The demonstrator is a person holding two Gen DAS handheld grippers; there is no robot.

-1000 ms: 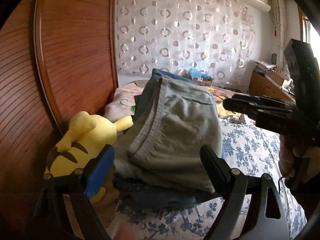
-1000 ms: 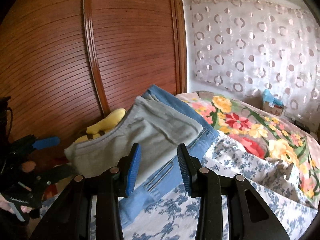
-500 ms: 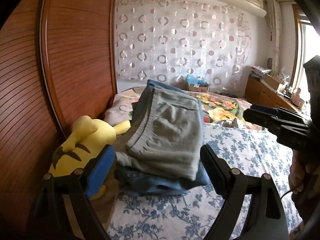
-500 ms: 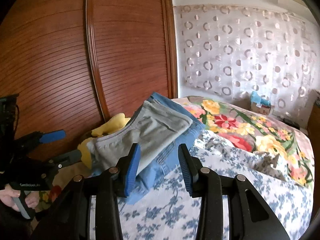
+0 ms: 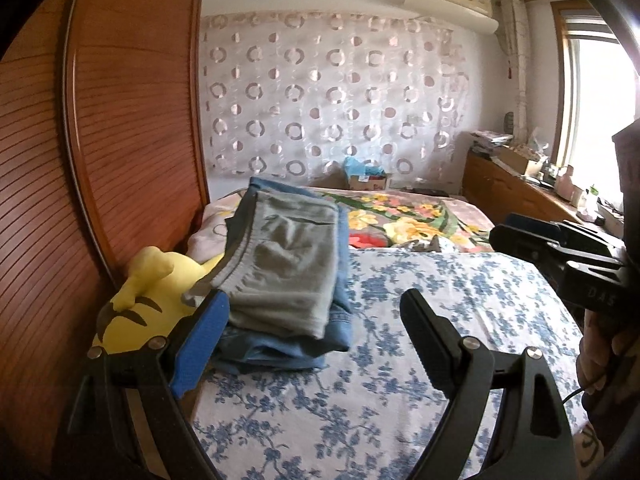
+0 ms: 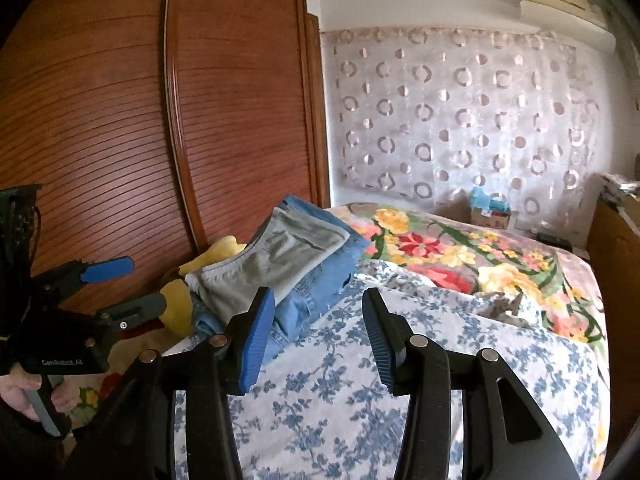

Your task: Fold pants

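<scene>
Toy point(image 5: 138, 312): yellow plush, far left, against the wardrobe point(image 5: 120, 128).
Pants point(image 5: 284, 268): grey, folded, on top of jeans point(image 5: 340, 320) on the bed point(image 5: 400, 400), beside the toy.
My left jaws point(image 5: 312, 340): wide open, empty, short of the pile.
My right jaws point(image 6: 318, 332): opening, nothing between them, over the bedspread.

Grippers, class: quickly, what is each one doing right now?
Left gripper: open, holding nothing.
Right gripper: jaws opening, nothing between them.
</scene>
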